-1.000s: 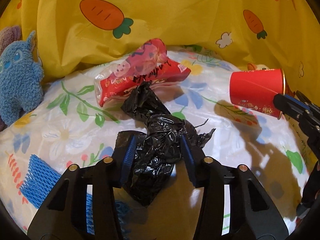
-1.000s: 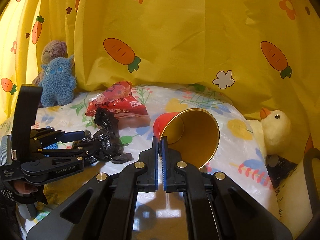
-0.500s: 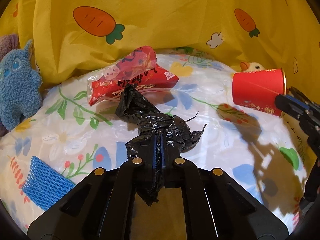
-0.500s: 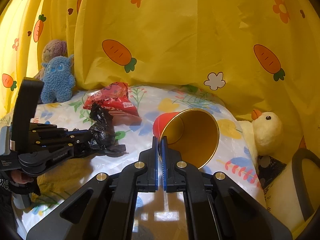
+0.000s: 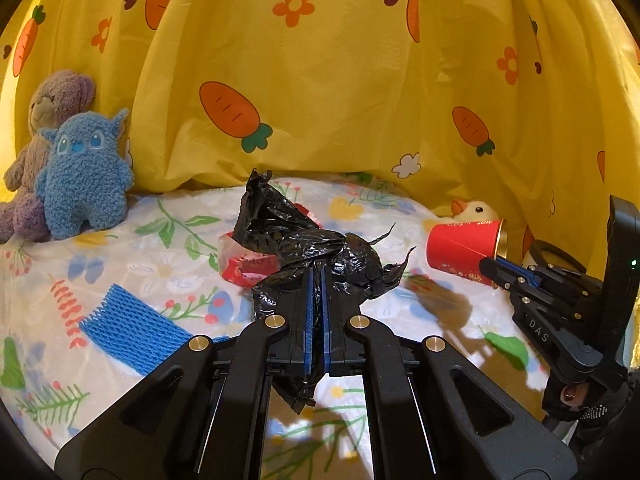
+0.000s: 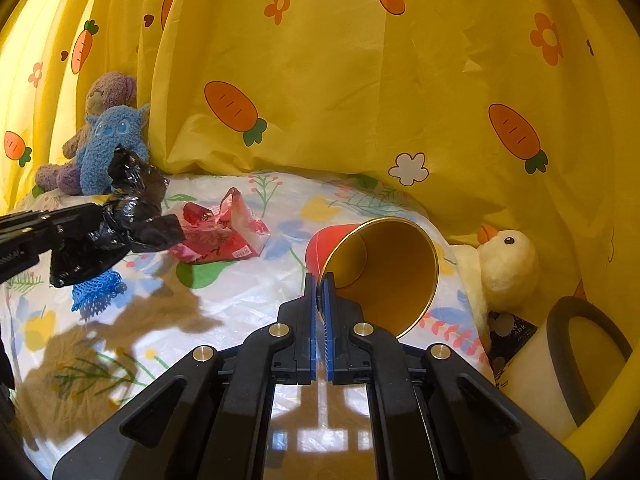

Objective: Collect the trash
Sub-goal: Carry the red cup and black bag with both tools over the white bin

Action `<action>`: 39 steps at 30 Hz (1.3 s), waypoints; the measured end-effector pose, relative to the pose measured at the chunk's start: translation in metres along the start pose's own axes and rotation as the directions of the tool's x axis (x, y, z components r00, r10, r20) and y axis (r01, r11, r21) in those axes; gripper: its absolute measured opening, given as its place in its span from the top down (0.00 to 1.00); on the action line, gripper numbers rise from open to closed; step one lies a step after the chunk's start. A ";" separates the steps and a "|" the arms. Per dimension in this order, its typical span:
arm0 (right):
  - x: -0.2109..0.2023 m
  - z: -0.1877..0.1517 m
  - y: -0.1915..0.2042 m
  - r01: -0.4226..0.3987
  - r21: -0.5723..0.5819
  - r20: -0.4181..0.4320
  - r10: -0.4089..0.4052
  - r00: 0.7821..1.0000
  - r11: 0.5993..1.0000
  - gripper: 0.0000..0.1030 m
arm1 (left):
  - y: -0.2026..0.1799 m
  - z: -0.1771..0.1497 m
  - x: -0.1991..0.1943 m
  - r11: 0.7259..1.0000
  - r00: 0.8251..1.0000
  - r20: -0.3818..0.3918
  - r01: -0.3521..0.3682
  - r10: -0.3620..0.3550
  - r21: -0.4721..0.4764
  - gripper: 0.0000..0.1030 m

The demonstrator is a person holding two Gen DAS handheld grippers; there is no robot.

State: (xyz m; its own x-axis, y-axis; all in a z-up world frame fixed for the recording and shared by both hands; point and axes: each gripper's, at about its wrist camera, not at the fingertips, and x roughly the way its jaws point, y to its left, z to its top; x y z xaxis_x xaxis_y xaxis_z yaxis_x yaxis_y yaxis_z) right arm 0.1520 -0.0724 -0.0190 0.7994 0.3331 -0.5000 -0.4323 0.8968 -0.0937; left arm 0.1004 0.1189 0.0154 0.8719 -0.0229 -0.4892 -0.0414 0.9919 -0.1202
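Lifting: left hand-held gripper (image 5: 316,312) is clamped on the black trash bag (image 5: 312,248), clear of the bed (image 5: 120,264); right hand-held gripper (image 6: 320,300) pinches the red cup (image 6: 380,272) rim. Shake the bag mouth open before dropping the cup in.

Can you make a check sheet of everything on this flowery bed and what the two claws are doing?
Surface: flowery sheet, sunlit, with shadows.
Job's things: black plastic bag pinched in the left claw, lifted off the sheet; red paper cup held on its side by its rim in the right claw; red snack wrapper and blue foam net sleeve lying loose.
Clutter: blue plush monster, purple teddy bear, plush duck.
Claws: both shut on their things.
Cables: nothing seen.
Surroundings: yellow carrot-print curtain behind; white container with dark rim at right.
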 end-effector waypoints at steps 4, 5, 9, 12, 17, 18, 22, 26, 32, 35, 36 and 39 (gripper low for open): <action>-0.004 -0.003 -0.003 0.031 -0.020 0.006 -0.030 1.000 0.999 0.96 | -0.001 0.002 -0.012 1.000 1.000 0.026 0.002 -0.002 -0.006 0.97; -0.004 -0.003 -0.004 0.043 -0.027 0.009 -0.042 0.999 0.999 0.96 | -0.002 0.002 -0.014 1.000 1.000 0.028 0.002 -0.002 -0.004 0.97; 0.001 -0.005 -0.009 0.091 -0.053 0.005 -0.091 0.996 0.994 0.96 | -0.008 0.001 -0.015 1.000 1.000 0.029 0.008 -0.008 0.005 0.97; 0.006 -0.005 -0.019 0.128 -0.054 0.000 -0.128 0.992 0.990 0.96 | -0.014 0.001 -0.011 1.000 0.999 0.027 0.019 -0.019 0.010 0.97; 0.009 -0.004 -0.046 0.198 -0.034 -0.007 -0.199 0.980 0.980 0.96 | -0.029 0.001 -0.003 0.998 0.999 0.021 0.050 -0.051 0.028 0.97; 0.009 -0.004 -0.052 0.217 -0.034 -0.007 -0.217 0.976 0.976 0.96 | -0.032 0.001 -0.002 0.998 0.998 0.020 0.057 -0.058 0.032 0.97; 0.005 -0.004 -0.076 0.285 -0.039 -0.004 -0.285 0.958 0.958 0.96 | -0.048 0.002 0.001 0.995 0.996 0.018 0.086 -0.087 0.054 0.97; -0.007 -0.004 -0.098 0.348 -0.046 0.012 -0.348 0.937 0.936 0.96 | -0.068 0.002 0.002 0.990 0.993 0.020 0.118 -0.120 0.082 0.97; -0.024 -0.006 -0.126 0.433 -0.076 0.021 -0.433 0.901 0.898 0.96 | -0.100 0.001 0.004 0.978 0.984 0.014 0.174 -0.177 0.119 0.97; -0.032 -0.011 -0.138 0.470 -0.096 0.020 -0.470 0.882 0.878 0.96 | -0.117 0.000 0.004 0.969 0.978 0.010 0.203 -0.207 0.143 0.97; -0.035 -0.012 -0.142 0.478 -0.097 0.018 -0.479 0.878 0.873 0.96 | -0.123 0.000 0.005 0.966 0.976 0.009 0.213 -0.217 0.149 0.97; -0.045 -0.018 -0.155 0.506 -0.099 0.012 -0.508 0.861 0.857 0.96 | -0.142 0.000 0.006 0.953 0.967 0.006 0.251 -0.255 0.171 0.97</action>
State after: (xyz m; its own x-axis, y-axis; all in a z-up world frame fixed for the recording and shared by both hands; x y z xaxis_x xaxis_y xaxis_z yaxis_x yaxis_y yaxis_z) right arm 0.1755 -0.2321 0.0028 0.9131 -0.1652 -0.3728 -0.0066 0.9082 -0.4185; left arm 0.1114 -0.0224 0.0302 0.8565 -0.2746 -0.4371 0.2622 0.9608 -0.0898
